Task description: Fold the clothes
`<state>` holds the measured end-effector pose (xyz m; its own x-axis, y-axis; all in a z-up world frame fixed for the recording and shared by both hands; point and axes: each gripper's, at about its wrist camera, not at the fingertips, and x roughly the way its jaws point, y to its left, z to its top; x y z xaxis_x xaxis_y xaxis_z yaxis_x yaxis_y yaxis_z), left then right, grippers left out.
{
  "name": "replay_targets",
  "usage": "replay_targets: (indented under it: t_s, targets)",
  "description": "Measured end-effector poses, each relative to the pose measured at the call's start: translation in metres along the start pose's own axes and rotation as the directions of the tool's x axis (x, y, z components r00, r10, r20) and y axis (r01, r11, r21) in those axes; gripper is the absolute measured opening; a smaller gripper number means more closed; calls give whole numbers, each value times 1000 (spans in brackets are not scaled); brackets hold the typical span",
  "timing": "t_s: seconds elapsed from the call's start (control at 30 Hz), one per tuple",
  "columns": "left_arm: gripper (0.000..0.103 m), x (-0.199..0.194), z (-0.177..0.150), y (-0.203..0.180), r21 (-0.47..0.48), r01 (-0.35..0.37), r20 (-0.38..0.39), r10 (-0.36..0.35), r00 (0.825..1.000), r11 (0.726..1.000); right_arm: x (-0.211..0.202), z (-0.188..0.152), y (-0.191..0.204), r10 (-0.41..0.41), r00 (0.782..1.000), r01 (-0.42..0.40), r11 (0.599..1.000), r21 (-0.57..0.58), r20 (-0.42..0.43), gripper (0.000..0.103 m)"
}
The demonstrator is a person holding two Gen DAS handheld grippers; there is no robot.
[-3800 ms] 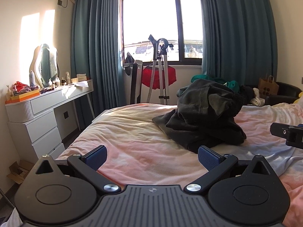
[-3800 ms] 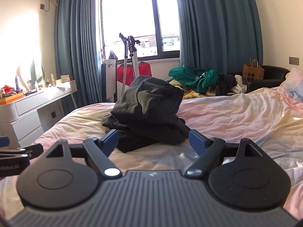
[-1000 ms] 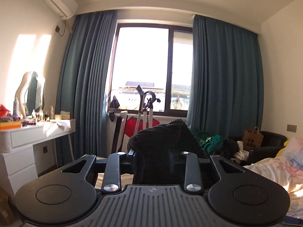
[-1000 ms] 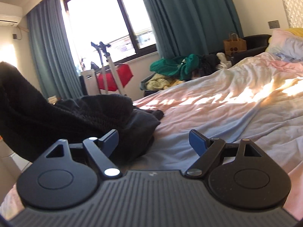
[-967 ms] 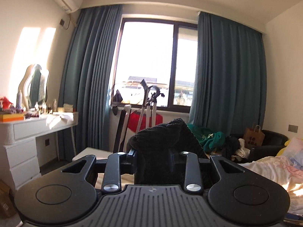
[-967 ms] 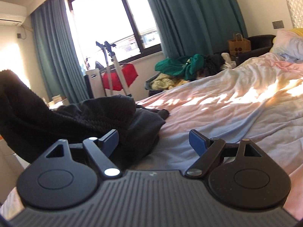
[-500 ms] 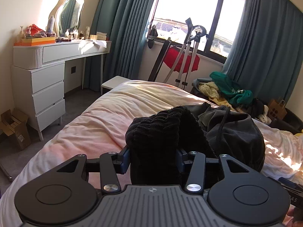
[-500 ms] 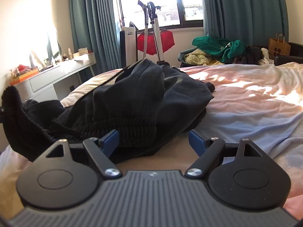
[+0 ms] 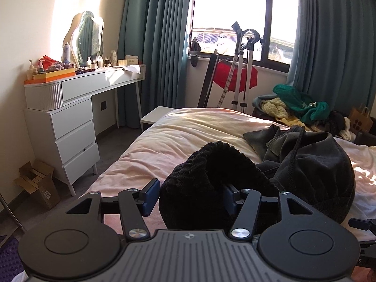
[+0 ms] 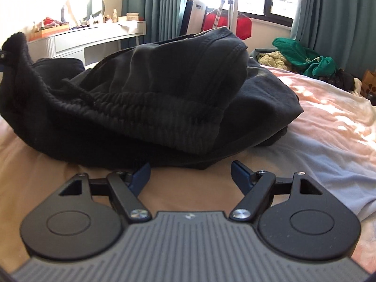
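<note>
Against the left wall stands a white dresser [image 9: 77,117] with ribbed corners and flat drawers, its top crowded with bottles around a wavy-edged mirror [image 9: 88,38]. On the floor beside it sags an open cardboard box [image 9: 37,183]. The left gripper [image 9: 190,197] is clamped on a bunched, coarse-knit black cuff of the dark sweatpants [image 10: 152,98], blue pads pressed against the wool. The rest of the garment lies heaped near the foot edge of the bed [image 9: 188,129], soft washed-grey fleece with a ribbed waistband and drawcord. The right gripper [image 10: 190,171] rests low on the rumpled pink sheet, jaws spread and empty, just short of the heap. Teal curtains [image 9: 333,42] frame the bright window.
</note>
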<state>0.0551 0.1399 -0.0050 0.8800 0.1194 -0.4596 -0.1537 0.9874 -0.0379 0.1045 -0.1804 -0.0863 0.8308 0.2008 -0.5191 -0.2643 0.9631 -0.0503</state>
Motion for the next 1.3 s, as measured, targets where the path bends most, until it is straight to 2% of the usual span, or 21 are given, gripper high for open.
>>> replay_targets:
  t_s: [0.07, 0.17, 0.23, 0.33, 0.37, 0.4, 0.5, 0.57, 0.67, 0.73, 0.87, 0.9, 1.07, 1.1, 1.3]
  targets:
    - [56, -2, 1, 0, 23, -31, 14, 31, 999, 999, -4, 3, -8, -25, 998, 21, 997, 73, 51, 77]
    - [55, -1, 1, 1, 38, -53, 1, 53, 999, 998, -16, 7, -25, -23, 987, -14, 972, 233, 157, 77]
    - [55, 1, 1, 0, 53, -60, -19, 61, 998, 997, -22, 9, -27, -43, 974, -16, 967, 255, 224, 77]
    - [55, 3, -2, -4, 89, -68, -41, 72, 997, 994, -22, 14, -20, -58, 947, -15, 975, 223, 317, 77]
    - [55, 4, -3, -5, 105, -69, -48, 74, 996, 992, -19, 16, -18, -59, 946, -11, 978, 211, 320, 77]
    - [55, 6, -5, -7, 122, -68, -55, 75, 996, 990, -12, 17, -15, -57, 955, -2, 980, 198, 291, 76]
    - [55, 10, -9, -12, 154, -75, -69, 87, 994, 985, 9, 17, -9, -64, 980, 28, 983, 183, 190, 61]
    - [55, 13, -11, -15, 171, -77, -80, 92, 993, 982, 14, 13, -10, -75, 982, 41, 980, 196, 172, 57]
    - [55, 17, -12, -18, 180, -70, -88, 87, 992, 981, 10, 18, -11, -105, 972, 65, 979, 192, 208, 52]
    - [55, 19, -13, -20, 189, -69, -87, 87, 992, 980, 9, 23, -12, -103, 969, 57, 978, 203, 223, 41]
    - [55, 20, -16, -23, 215, -68, -82, 88, 993, 974, 2, 33, -16, -89, 965, 29, 972, 235, 246, 30]
    - [55, 18, -15, -22, 214, -60, -77, 78, 994, 975, -3, 37, -17, -91, 962, 28, 970, 240, 256, 20]
    - [56, 2, -13, -24, 201, 8, -50, 2, 999, 980, -40, 55, -23, -130, 937, 44, 965, 260, 325, 18]
    - [56, -1, -14, -27, 208, 15, -44, -6, 999, 978, -49, 57, -24, -140, 932, 52, 964, 260, 333, 13]
    - [58, -26, -30, -45, 301, 68, -22, -65, 998, 951, -109, 58, -22, -194, 905, 110, 967, 232, 379, 12]
